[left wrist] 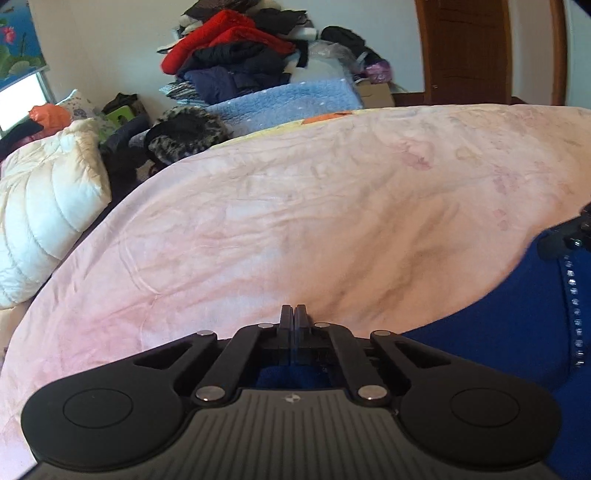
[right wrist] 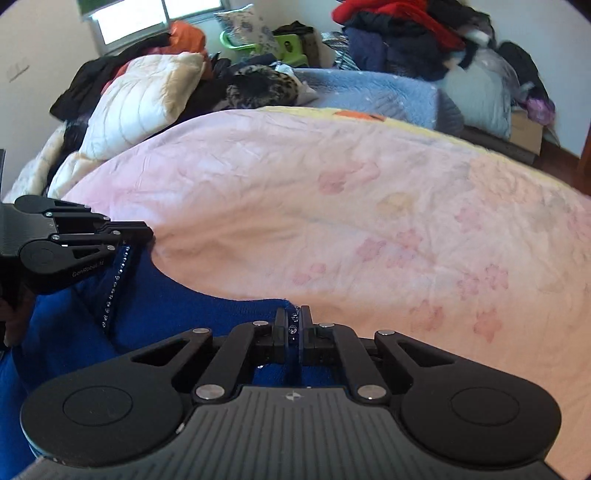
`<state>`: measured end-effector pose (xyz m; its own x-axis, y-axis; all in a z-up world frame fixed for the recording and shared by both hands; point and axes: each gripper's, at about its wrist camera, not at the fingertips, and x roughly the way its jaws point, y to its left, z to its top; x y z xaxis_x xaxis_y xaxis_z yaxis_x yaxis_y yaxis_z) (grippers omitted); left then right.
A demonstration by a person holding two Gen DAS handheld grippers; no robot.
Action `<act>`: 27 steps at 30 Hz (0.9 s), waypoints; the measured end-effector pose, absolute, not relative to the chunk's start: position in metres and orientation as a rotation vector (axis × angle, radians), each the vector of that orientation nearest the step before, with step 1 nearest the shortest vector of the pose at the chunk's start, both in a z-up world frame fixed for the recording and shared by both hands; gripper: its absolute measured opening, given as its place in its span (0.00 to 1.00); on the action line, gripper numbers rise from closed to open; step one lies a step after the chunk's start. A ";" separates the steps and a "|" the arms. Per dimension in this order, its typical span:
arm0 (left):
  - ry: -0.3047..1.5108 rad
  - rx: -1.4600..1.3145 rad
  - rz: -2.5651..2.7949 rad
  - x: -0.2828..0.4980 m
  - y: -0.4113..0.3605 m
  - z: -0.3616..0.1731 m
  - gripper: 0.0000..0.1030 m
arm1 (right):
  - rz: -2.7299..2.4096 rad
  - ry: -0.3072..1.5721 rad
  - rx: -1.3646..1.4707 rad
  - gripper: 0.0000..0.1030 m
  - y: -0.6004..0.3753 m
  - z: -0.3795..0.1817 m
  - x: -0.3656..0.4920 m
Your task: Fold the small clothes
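Both tools (left wrist: 294, 314) (right wrist: 293, 325) clamped on blue garment (right wrist: 155, 295)

- Ahead of me a pink bedspread (left wrist: 295, 206) fills the middle of the frame
- A white quilted pillow (left wrist: 44, 206) lies at the left edge
- A heap of clothes (left wrist: 236, 48) stands against the pale wall, top centre
- A brown wooden door (left wrist: 469, 48) is at upper right
- A bright window (right wrist: 147, 18) shows at upper left of my right view
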<state>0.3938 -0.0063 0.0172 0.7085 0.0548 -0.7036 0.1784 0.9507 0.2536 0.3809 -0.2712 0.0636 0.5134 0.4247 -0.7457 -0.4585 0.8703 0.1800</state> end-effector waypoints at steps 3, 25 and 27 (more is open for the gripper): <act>0.777 0.327 -0.044 0.398 -0.002 0.008 0.00 | 0.499 0.874 -0.036 0.09 -0.271 0.048 0.379; 0.695 0.353 -0.007 0.347 0.001 0.001 0.02 | 0.290 0.875 -0.138 0.21 -0.319 0.053 0.326; 0.717 0.329 0.000 0.343 0.003 0.006 0.02 | 0.270 0.849 -0.033 0.33 -0.328 0.063 0.319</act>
<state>0.3430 0.0035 0.0061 0.7561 0.1118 -0.6448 0.1119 0.9487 0.2958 0.3185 -0.3278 0.0631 0.6287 0.2225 -0.7451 -0.2489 0.9654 0.0782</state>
